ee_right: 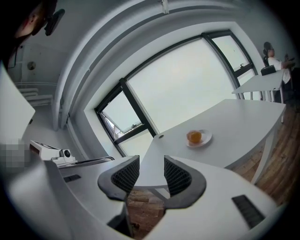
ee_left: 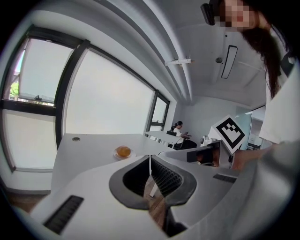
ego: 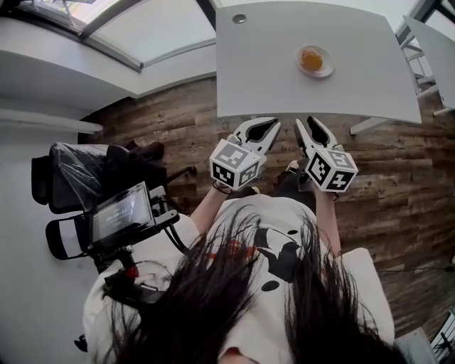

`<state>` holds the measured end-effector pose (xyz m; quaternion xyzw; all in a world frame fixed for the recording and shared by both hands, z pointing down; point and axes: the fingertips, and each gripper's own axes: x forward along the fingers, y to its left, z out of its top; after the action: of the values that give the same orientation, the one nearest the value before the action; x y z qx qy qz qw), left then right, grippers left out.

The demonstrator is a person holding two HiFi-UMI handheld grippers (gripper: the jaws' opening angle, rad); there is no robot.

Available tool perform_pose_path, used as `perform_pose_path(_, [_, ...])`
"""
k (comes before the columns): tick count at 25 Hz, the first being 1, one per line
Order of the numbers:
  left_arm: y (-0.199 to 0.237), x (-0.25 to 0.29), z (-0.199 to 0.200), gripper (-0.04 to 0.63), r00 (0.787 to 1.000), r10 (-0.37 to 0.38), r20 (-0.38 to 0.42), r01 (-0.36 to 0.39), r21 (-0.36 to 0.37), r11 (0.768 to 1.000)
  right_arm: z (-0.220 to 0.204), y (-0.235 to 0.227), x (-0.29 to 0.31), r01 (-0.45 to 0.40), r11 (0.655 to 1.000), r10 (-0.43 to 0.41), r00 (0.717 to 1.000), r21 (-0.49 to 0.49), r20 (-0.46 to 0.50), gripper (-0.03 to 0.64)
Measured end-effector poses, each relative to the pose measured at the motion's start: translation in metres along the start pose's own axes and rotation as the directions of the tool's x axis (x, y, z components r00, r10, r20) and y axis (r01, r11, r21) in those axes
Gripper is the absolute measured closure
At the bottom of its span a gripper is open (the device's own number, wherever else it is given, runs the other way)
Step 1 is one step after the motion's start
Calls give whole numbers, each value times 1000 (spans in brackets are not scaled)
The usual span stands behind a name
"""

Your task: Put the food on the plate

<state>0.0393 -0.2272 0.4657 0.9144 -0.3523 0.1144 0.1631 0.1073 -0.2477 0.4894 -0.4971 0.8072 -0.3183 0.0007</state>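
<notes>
An orange piece of food point(ego: 311, 59) lies on a small white plate point(ego: 328, 66) on the white table point(ego: 277, 78). Both grippers hang over the wooden floor, short of the table's near edge and well back from the plate. My left gripper point(ego: 273, 125) is shut, its tips touching with nothing between them. My right gripper point(ego: 305, 122) has its jaws a little apart and empty. In the left gripper view the food point(ee_left: 123, 151) sits beyond the closed tips point(ee_left: 150, 158). In the right gripper view the food point(ee_right: 194, 136) and plate point(ee_right: 206, 138) lie up and right of the gripper point(ee_right: 151, 161).
A black chair point(ego: 71, 174) and a device with a screen point(ego: 121, 213) stand at the left. A second white table point(ego: 435, 50) is at the right. A round grommet point(ego: 239, 18) is at the table's far side. A person point(ee_left: 178, 129) sits far off.
</notes>
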Motion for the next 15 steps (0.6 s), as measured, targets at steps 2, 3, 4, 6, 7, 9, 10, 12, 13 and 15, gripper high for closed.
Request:
perform_pose_path(2, [-2, -2, 0, 584, 1000, -6, 0, 6, -3, 1000, 0, 1, 0, 6, 1000, -6, 1000, 6, 2, 446])
perform_pose_path(3, [-2, -11, -3, 584, 1000, -10, 2, 10, -3, 1000, -4, 10, -1, 9, 1000, -9, 1000, 4, 4, 445])
perform_pose_path(4, [-2, -28, -7, 584, 1000, -16, 6, 17, -4, 1000, -12, 25, -4, 11, 1000, -11, 1000, 0, 6, 445])
perform_pose_path(6, [-3, -72, -20, 584, 999, -34, 16, 34, -2, 999, -33, 62, -10, 22, 1000, -22, 1000, -13, 17, 446])
perform_pose_path(7, [-3, -91, -27, 584, 999, -43, 21, 43, -1, 999, -41, 77, -14, 30, 999, -29, 999, -19, 25, 446])
perform_pose_path(9, [-6, -117, -37, 584, 998, -55, 26, 55, -5, 998, -51, 98, -20, 43, 999, -42, 998, -24, 41, 446])
perform_pose_path(10, [-7, -126, -41, 584, 998, -59, 28, 59, -9, 998, -55, 106, -23, 48, 999, -47, 998, -24, 47, 446])
perform_pose_path(12, [-10, -144, -51, 584, 998, -64, 30, 65, -20, 998, -64, 119, -30, 57, 998, -56, 997, -24, 53, 446])
perform_pose_path(13, [-11, -152, -56, 584, 997, -66, 31, 67, -25, 997, -70, 125, -33, 62, 998, -60, 997, -24, 53, 446])
perform_pose_path(15, [-13, -167, -66, 584, 997, -71, 33, 72, -34, 997, -82, 136, -40, 71, 997, -70, 996, -24, 49, 446])
